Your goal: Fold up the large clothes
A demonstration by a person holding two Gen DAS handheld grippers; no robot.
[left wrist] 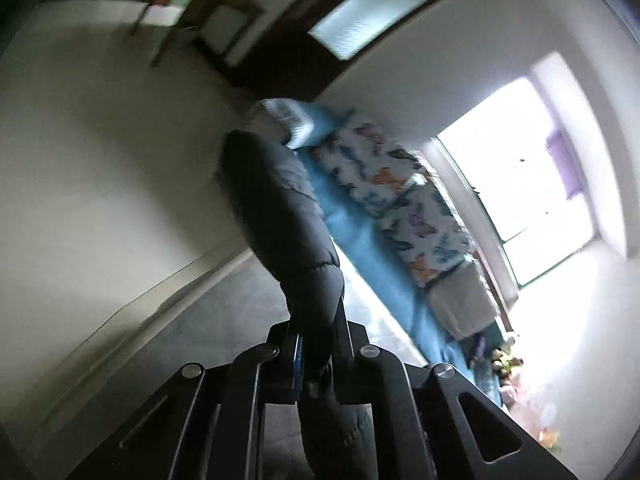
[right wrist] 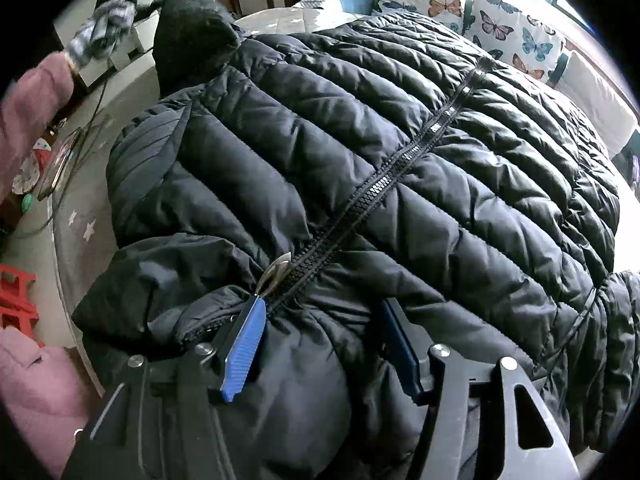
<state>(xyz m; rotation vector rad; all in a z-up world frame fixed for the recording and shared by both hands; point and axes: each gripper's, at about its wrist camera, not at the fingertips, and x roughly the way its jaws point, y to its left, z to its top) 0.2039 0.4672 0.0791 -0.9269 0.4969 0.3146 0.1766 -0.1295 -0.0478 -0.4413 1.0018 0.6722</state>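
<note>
A black quilted puffer jacket (right wrist: pixel 360 140) lies spread front-up on the bed, its zipper (right wrist: pixel 384 184) closed and running up the middle. My right gripper (right wrist: pixel 322 340) stands open over the bottom hem. Its blue pads (right wrist: pixel 244 344) straddle a bulge of fabric beside the metal zipper pull (right wrist: pixel 276 272). My left gripper (left wrist: pixel 316 320) is shut on the jacket's sleeve (left wrist: pixel 280 208), which rises thick and dark between its fingers. In the right wrist view that sleeve (right wrist: pixel 192 28) stands lifted at the upper left, next to a gloved hand (right wrist: pixel 100 28).
The bed (right wrist: pixel 84 232) has a grey star-print cover. Butterfly pillows (right wrist: pixel 504 28) line its far side under a bright window (left wrist: pixel 520 176). A person's pink sleeve (right wrist: pixel 32 92) is at the left. A red stool (right wrist: pixel 16 296) and a phone with cables (right wrist: pixel 60 168) sit at the bed's left edge.
</note>
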